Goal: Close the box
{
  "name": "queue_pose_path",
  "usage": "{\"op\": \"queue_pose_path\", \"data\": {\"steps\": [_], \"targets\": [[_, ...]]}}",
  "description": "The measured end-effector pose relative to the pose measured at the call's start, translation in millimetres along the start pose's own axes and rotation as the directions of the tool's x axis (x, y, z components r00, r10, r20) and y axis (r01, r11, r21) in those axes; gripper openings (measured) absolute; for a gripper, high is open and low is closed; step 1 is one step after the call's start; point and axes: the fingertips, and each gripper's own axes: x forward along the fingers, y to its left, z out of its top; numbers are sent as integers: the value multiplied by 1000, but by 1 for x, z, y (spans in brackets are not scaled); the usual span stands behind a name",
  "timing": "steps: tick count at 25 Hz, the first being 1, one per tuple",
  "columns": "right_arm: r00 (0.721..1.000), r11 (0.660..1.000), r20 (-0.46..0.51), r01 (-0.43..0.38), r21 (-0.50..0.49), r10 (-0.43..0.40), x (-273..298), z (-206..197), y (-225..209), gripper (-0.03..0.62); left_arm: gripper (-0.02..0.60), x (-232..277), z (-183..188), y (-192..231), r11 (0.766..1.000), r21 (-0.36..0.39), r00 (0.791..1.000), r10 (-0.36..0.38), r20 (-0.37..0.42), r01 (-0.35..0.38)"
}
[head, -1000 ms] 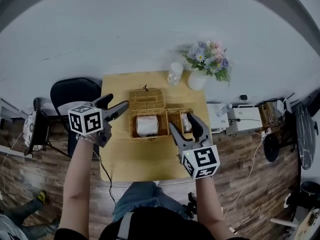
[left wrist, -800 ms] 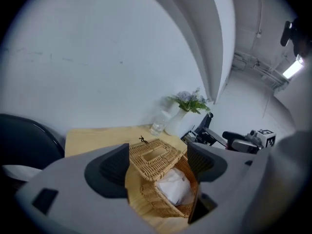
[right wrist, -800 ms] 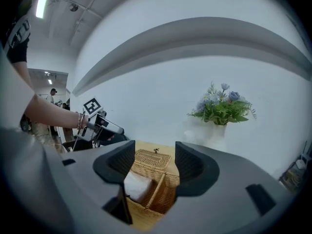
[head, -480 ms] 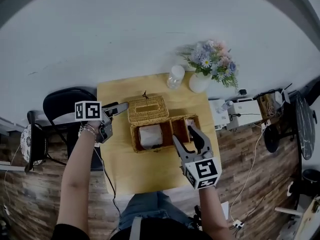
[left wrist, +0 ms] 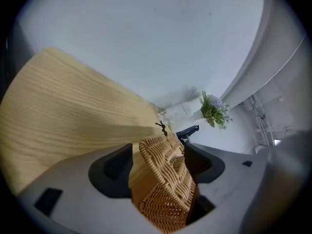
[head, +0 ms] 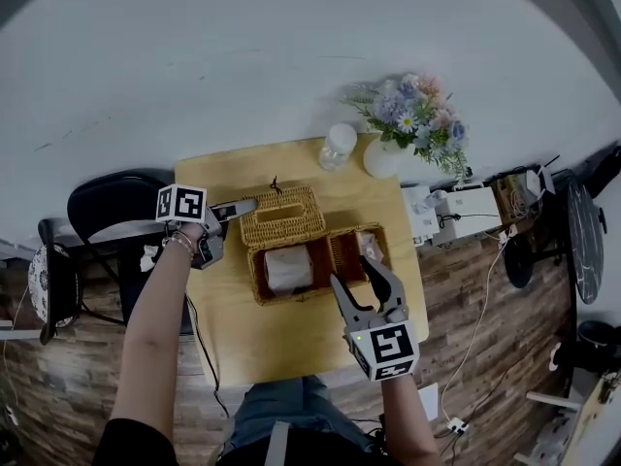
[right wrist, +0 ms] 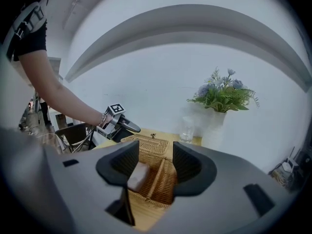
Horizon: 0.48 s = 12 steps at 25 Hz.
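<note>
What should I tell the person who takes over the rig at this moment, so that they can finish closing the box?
Left gripper: fingers closing with the edge of the wicker lid between them, apparently not pressing on it yet.
Right gripper: fingers closing, empty, near the front of the box.
Things: box on the table, lid open behind it, white packet in the left compartment.
Done: nothing closed yet.
Left: grip the lid and swing it down onto the box.
</note>
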Motion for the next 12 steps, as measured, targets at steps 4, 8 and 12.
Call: {"op": "queue_pose_path", "data": {"steps": [4, 8, 12], "targets": [[999, 1000, -30, 17, -9, -17, -6, -11, -5, 210, 222, 6, 4, 5, 998, 62, 999, 34, -26, -32], [999, 999, -30, 31, -7, -31, -11, -10, -11, 207, 167, 2, 8, 3, 987, 146, 996, 77, -42, -70], [1000, 1000, -11, 24, -18, -25, -14, 1, -11, 204, 161, -3, 14, -11, 974, 215, 995, 88, -42, -77]]}}
